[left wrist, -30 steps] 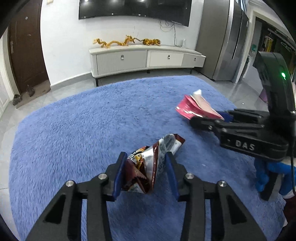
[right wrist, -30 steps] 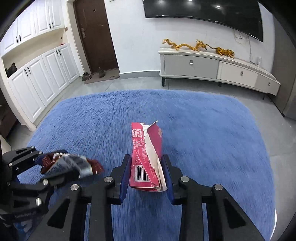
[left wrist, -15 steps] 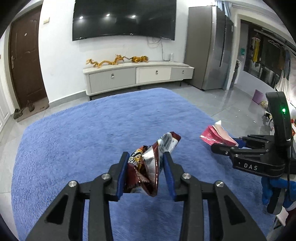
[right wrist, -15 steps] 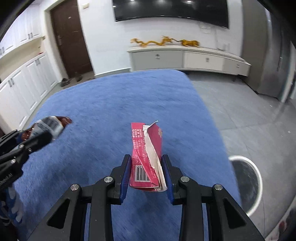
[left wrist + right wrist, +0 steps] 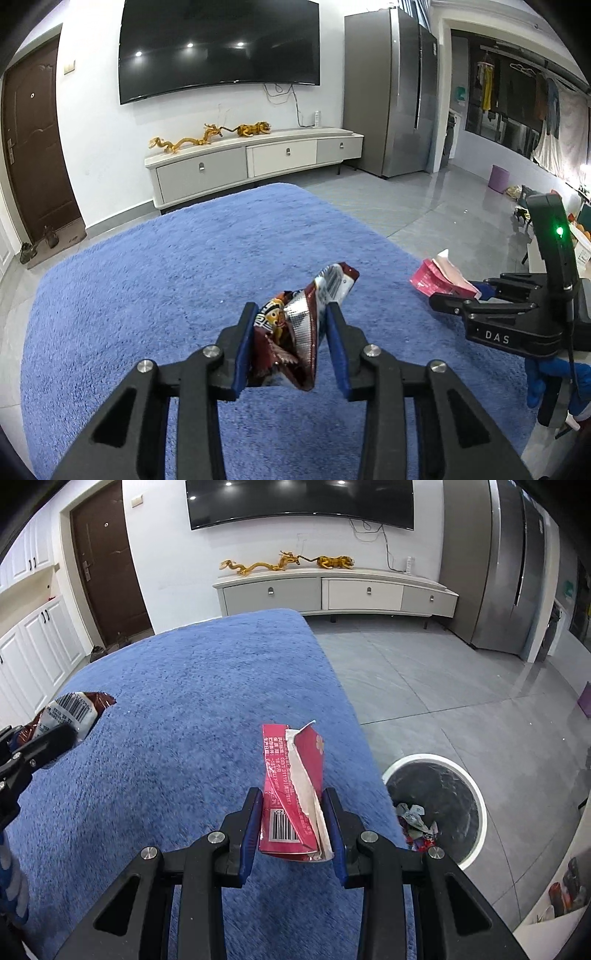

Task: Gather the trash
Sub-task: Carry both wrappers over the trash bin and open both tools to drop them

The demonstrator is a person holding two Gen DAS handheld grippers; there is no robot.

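My left gripper [image 5: 290, 314] is shut on a crumpled brown and silver snack wrapper [image 5: 303, 325], held above the blue rug [image 5: 166, 277]. My right gripper [image 5: 291, 801] is shut on a torn red carton [image 5: 293, 786], held over the rug's right edge. The right gripper with the carton [image 5: 439, 278] shows at the right of the left wrist view. The left gripper with its wrapper [image 5: 72, 710] shows at the left edge of the right wrist view. A round white-rimmed trash bin [image 5: 469, 786] with some scraps inside stands on the grey floor just right of the right gripper.
A white TV cabinet [image 5: 251, 162] with gold dragon figures stands at the far wall under a wall TV [image 5: 218, 48]. A steel fridge [image 5: 391, 92] is at the right, a brown door [image 5: 33, 147] at the left. White cupboards [image 5: 40, 638] line the left wall.
Both grippers have swung to the right while holding their trash. The trash bin has come fully into the right wrist view, closer to the right gripper.
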